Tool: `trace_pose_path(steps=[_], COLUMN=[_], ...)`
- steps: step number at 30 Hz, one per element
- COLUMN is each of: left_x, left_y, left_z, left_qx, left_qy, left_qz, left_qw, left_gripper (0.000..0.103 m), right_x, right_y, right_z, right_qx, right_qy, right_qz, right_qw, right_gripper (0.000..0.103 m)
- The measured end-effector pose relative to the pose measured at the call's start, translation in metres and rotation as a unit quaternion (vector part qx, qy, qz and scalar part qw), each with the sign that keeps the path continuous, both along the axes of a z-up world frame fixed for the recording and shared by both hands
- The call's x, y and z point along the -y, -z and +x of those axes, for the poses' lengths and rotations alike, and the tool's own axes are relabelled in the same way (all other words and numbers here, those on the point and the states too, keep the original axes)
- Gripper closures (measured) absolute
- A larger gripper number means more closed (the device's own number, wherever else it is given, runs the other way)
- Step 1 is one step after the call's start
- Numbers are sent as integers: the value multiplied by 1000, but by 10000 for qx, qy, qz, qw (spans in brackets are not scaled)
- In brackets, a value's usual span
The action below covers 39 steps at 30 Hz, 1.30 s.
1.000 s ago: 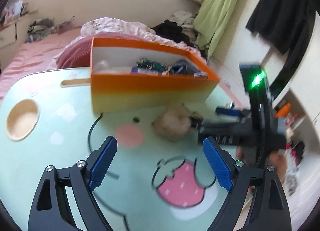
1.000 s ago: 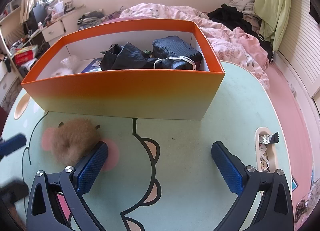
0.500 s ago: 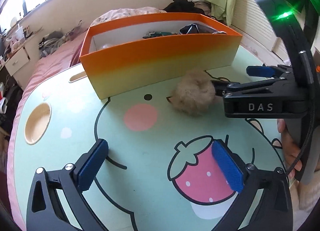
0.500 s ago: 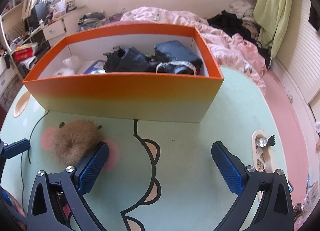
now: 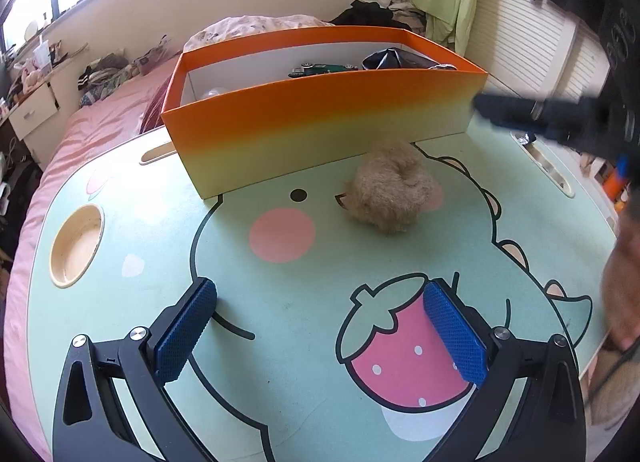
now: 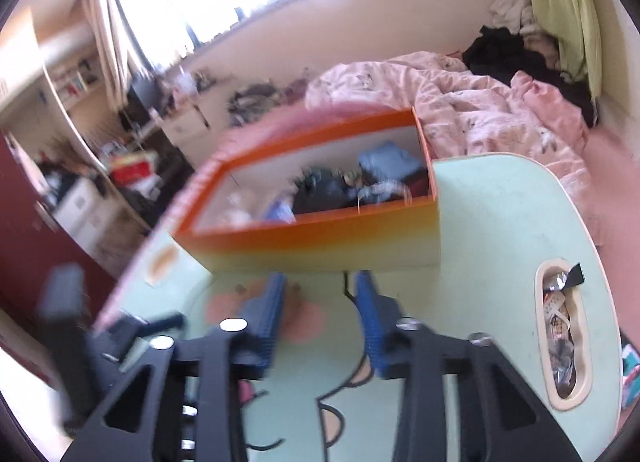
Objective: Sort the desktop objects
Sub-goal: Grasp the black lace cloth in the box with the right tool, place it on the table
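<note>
A tan fluffy scrunchie (image 5: 390, 190) lies on the green cartoon table (image 5: 280, 302), just in front of the orange box (image 5: 320, 118). The box holds dark pouches, a toy car (image 5: 320, 68) and other items; it also shows in the right wrist view (image 6: 320, 238), blurred. My left gripper (image 5: 320, 330) is open and empty, low over the strawberry print, short of the scrunchie. My right gripper (image 6: 320, 306) has its jaws narrowed with nothing between them, raised above the table. In the left wrist view it is a blurred dark shape (image 5: 560, 118) at the right, above the scrunchie.
A round cup recess (image 5: 76, 244) sits at the table's left. A slot tray (image 6: 564, 338) with wrappers is at the table's right edge. A bed with pink bedding (image 6: 460, 102) lies behind the box.
My right gripper has lifted away from the scrunchie, tilted, and its jaws have narrowed. The scrunchie stays on the table. The left gripper has shifted slightly and stays open.
</note>
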<state>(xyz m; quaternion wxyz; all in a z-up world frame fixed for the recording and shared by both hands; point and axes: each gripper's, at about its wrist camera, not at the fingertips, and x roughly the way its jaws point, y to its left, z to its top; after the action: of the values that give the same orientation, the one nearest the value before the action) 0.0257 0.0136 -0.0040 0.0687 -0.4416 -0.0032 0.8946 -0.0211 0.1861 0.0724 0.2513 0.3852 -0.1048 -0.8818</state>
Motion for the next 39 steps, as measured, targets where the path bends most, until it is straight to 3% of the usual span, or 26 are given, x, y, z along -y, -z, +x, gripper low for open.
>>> trace_pose_path(steps=[3,5,6,7,9,12,14,15,17,18,19,22,27,31,35,37,39], left_x=[-1,0,0,1,1,1,1,1,1,1,1,0,-1,0,0,0,-1], left_y=[0,0,0,-1,-1,-1,-1,-1,-1,-1,-1,-2,-2,-3,-3,-3,-3], left_z=[1,1,1,1,1,1,0,1,0,1,1,0,0,0,0,0,0], left_qx=[2,4,3,6,7,8,10,10,11,13,12,10,8,9,10,10,10], left_qy=[-3,0,0,6,11,7,7,7,6,7,7,2,2,3,3,4,4], left_qz=[-5,-7,-4,-6,-10,-3,-6,-4,-7,-7,-3,2,7,9,9,11,11], left_qw=[10000,10000,10000,10000,10000,10000,10000,10000,10000,10000,10000,10000,10000,10000,10000,10000,10000], left_gripper=[0,0,0,0,0,0,0,0,0,0,0,0,0,0,0,0,0], right_x=[-7,-3,2,9,20,47,61,72,81,83,83,63,31,26,40,45,40], right_y=[-27,-43,-49,-54,-53,-33,-21,-12,3,9,12,1,-55,-75,-29,0,11], right_z=[-13,-25,-32,-38,-50,-82,-88,-96,-105,-109,-110,-105,-62,-10,-2,-14,-19], right_qx=[110,170,184,212,419,1132,1267,1378,1514,1516,1458,1496,697,279,612,916,892], right_qy=[74,70,39,-45,-161,-254,-219,-132,-17,90,214,197,72,-253,-325,-369,-317], right_qz=[-126,-20,13,71,218,601,957,1391,1924,2254,2455,1760,726,645,1133,1063,831], right_qw=[9998,9998,9998,9997,9988,9914,9871,9806,9696,9624,9581,9727,9949,9972,9911,9894,9920], right_gripper=[73,60,44,35,35,35,35,36,49,71,73,78,78,76,75,74,69])
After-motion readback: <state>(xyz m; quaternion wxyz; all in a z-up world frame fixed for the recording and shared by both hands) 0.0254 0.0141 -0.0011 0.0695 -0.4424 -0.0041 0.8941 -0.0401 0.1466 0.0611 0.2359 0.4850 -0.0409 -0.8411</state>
